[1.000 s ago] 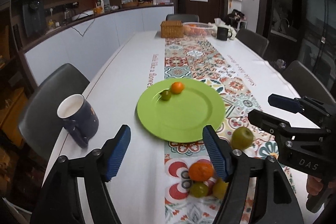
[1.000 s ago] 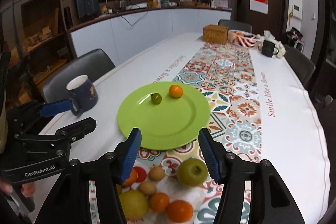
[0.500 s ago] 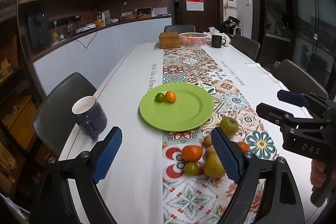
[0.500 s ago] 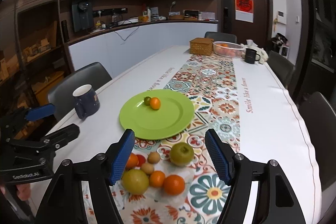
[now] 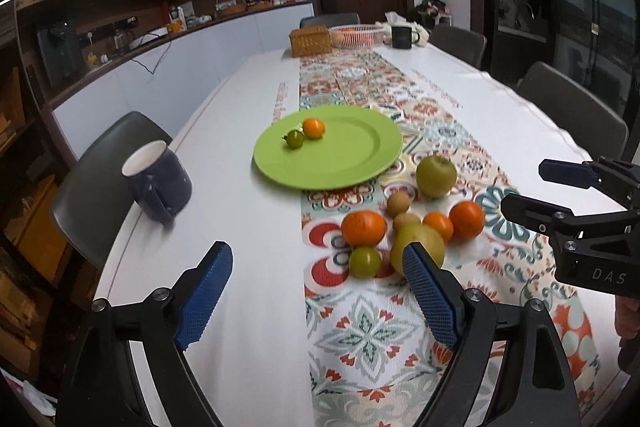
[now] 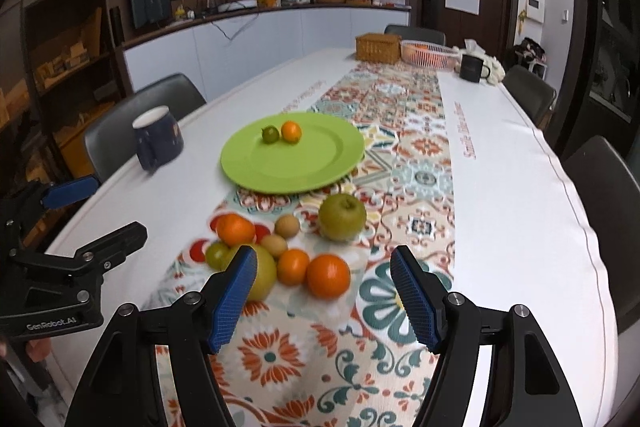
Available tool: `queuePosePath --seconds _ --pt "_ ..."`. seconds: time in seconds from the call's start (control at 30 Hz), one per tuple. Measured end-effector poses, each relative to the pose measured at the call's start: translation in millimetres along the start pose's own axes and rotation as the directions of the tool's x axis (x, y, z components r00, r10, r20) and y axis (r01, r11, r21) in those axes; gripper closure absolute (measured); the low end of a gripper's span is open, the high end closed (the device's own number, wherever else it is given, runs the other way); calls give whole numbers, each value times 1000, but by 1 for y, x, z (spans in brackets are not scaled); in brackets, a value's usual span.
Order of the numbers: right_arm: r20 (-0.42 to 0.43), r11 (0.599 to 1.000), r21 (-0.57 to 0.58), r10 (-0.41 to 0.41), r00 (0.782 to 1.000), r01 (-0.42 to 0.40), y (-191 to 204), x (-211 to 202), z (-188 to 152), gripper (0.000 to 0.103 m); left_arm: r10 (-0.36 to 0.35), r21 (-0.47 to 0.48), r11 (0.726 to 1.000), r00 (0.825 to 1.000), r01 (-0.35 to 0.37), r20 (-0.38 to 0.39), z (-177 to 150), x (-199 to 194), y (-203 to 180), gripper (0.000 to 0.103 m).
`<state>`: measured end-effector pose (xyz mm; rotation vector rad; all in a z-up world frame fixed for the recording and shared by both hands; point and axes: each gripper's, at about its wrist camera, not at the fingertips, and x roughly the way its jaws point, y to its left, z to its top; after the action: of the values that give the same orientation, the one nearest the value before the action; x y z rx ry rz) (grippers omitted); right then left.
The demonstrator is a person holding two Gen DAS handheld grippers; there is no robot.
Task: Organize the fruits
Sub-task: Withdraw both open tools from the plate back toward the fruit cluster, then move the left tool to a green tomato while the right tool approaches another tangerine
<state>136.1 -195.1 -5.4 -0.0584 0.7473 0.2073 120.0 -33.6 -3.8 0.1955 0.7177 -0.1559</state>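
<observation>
Right wrist view shows apple [image 6: 342,217] stem; both grippers [image 5: 316,287] [image 6: 324,283] wide, seemingly empty.

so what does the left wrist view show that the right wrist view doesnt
Only the left wrist view shows the right gripper from the side, open, with DAS on its body. Only the right wrist view shows the left gripper from the side, open, marked GenRobot.AI. Both share the green plate carrying two small fruits, the blue mug, the green apple and the loose fruit pile on the patterned runner.
</observation>
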Motion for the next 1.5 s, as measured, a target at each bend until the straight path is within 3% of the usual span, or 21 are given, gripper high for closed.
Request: queuePosePath --seconds 0.6,0.8,1.03,1.27,1.37,1.43,1.5 --pt "-134 1000 -24 -12 991 9 -5 52 -22 34 -56 62 996 993 63 -108 -19 63 -10 16" --pt "-158 1000 -21 8 987 -12 -5 66 -22 40 -85 55 994 988 93 -125 -17 76 -11 23" --pt "-173 999 -8 41 984 -43 -5 76 -20 49 -108 42 993 985 114 -133 -11 85 -11 41" --pt "-183 998 -3 60 981 -62 -5 85 -18 55 -190 -27 982 965 188 -183 -11 99 -12 55" --pt "-181 998 1 64 981 -65 -7 87 -17 58 -219 -42 976 957 214 -189 -11 101 -14 66" --pt "-179 999 -7 49 983 -51 -7 87 -17 65 -222 -42 975 955 218 -197 -12 102 -16 73" --pt "-179 999 -6 50 983 -52 -10 88 -17 68 -216 -38 976 957 213 -195 -13 102 -17 73"
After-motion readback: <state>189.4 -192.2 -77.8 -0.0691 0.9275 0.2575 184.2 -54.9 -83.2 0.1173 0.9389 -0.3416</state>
